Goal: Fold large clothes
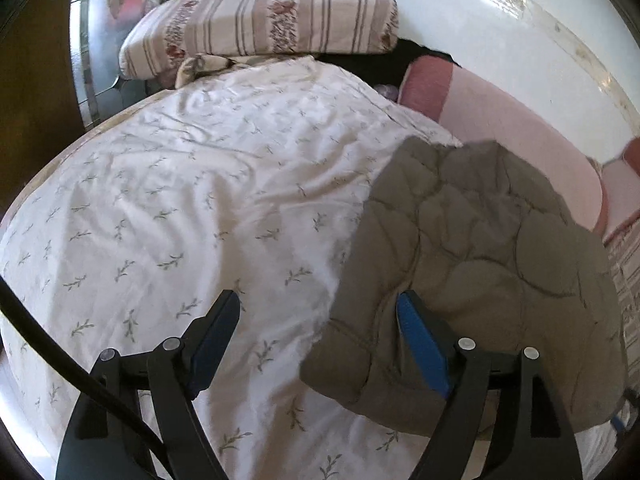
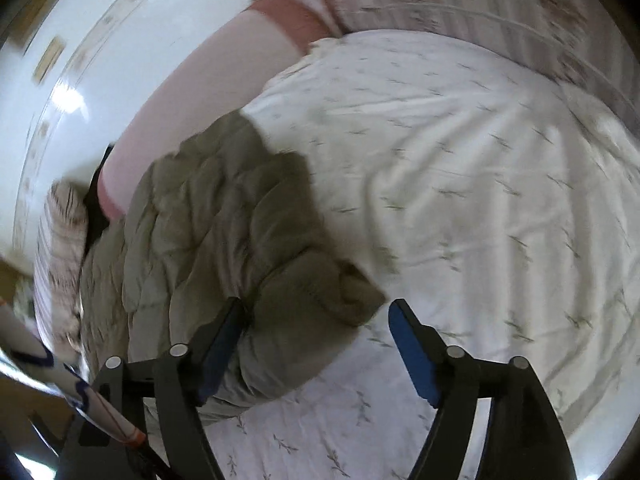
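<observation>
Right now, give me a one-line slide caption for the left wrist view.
Open left hand-held gripper hovering over a folded olive quilted garment on a leaf-print bedsheet.

One olive-grey quilted garment (image 1: 472, 264) lies on one bed (image 1: 168, 208), toward four o'clock in the left wrist view. One striped pillow (image 1: 264, 24) sits at twelve o'clock. One pink-banded cushion (image 1: 500, 120) runs along at two o'clock. Two hand-held grippers: one left hand-held gripper (image 1: 318, 316) and one right hand-held gripper (image 2: 316, 320), each with two fingers and two blue pads.
</observation>
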